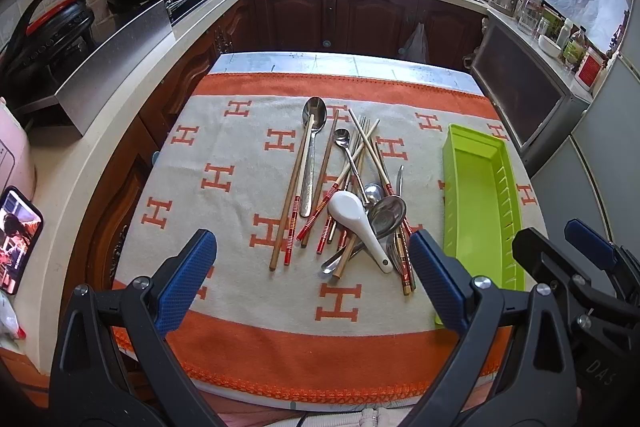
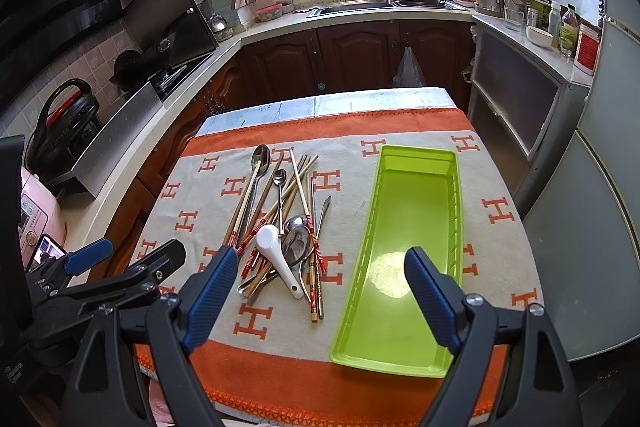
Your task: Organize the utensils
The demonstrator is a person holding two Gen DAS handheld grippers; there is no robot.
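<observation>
Left gripper (image 1: 312,279): fingers spread wide, empty, nearest, short of the tray.
Right gripper (image 2: 316,287): fingers spread, empty.
Utensil pile (image 1: 348,195): left of the tray; overlapping handles hard to separate.
Green tray (image 2: 404,247): empty, long axis running away, near end cut off by a finger.

The surface (image 2: 360,103) is a small table with a pale blue top, bare only along its far edge. A cloth (image 2: 192,187), cream with orange H marks and orange bands at near and far ends, covers the rest. On the cloth lie a loose pile of utensils (image 2: 280,227), made up of chopsticks, metal spoons and a white spoon (image 2: 276,259), and just right of it a green tray (image 2: 452,187), lengthwise and apart from the pile.
</observation>
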